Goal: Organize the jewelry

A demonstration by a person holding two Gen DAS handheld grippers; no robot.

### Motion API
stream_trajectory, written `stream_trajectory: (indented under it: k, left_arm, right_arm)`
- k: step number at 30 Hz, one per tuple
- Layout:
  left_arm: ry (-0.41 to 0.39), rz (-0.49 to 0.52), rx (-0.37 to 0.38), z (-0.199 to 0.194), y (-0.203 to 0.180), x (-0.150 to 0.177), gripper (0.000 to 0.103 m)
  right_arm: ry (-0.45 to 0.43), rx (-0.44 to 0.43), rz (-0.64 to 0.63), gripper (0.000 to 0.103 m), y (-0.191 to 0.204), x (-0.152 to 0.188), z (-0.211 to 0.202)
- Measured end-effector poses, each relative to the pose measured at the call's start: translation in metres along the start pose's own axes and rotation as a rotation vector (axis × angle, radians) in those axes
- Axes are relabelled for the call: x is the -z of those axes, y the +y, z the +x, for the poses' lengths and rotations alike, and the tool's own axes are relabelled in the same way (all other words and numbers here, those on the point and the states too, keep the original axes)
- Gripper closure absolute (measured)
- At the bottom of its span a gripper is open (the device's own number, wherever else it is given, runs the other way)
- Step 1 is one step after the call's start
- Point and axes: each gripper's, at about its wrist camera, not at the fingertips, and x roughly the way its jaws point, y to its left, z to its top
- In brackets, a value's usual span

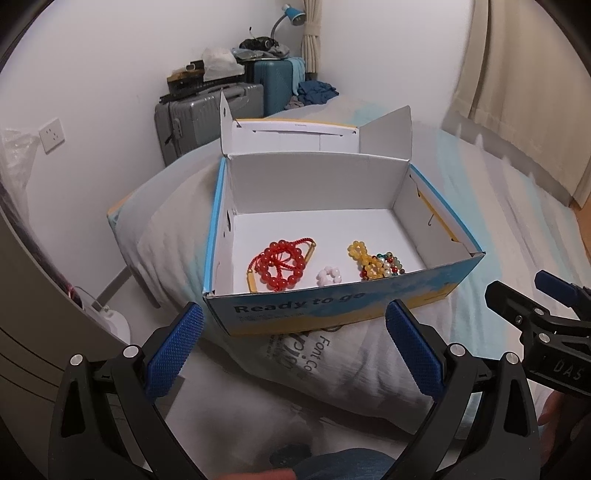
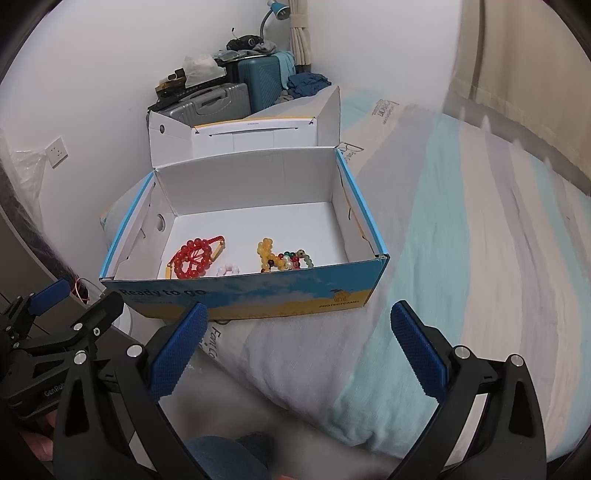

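An open cardboard box (image 1: 332, 310) (image 2: 258, 295) with a blue and yellow front rests on a pillow, lid folded back. On its white floor lie a red bead bracelet (image 1: 282, 267) (image 2: 194, 258), a small pink bead ring (image 1: 328, 277) (image 2: 229, 270), and a yellow bead bracelet (image 1: 364, 256) (image 2: 266, 253) tangled with a multicoloured bead bracelet (image 1: 389, 264) (image 2: 297, 258). My left gripper (image 1: 295, 325) stands open in front of the box, nothing between its fingers. My right gripper (image 2: 299, 328) is also open and empty, just short of the box's front right.
The pillow (image 1: 351, 369) lies on a bed with a striped cover (image 2: 480, 240). Suitcases (image 1: 210, 114) piled with clutter stand against the far wall, a blue lamp (image 1: 293, 14) above. A curtain (image 1: 535, 74) hangs at the right. A person's knee (image 2: 221, 458) shows at the bottom.
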Motion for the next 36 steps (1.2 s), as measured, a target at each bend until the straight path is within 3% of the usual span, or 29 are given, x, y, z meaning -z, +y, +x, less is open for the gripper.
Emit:
stream_trajectory:
  k: [36]
  left_arm:
    - [0.001,0.013,-0.04,-0.0005,-0.0056,-0.001,0.006]
  right_arm:
    - [0.005,0.014,0.002,0.008,-0.0026,-0.0027,0.0021]
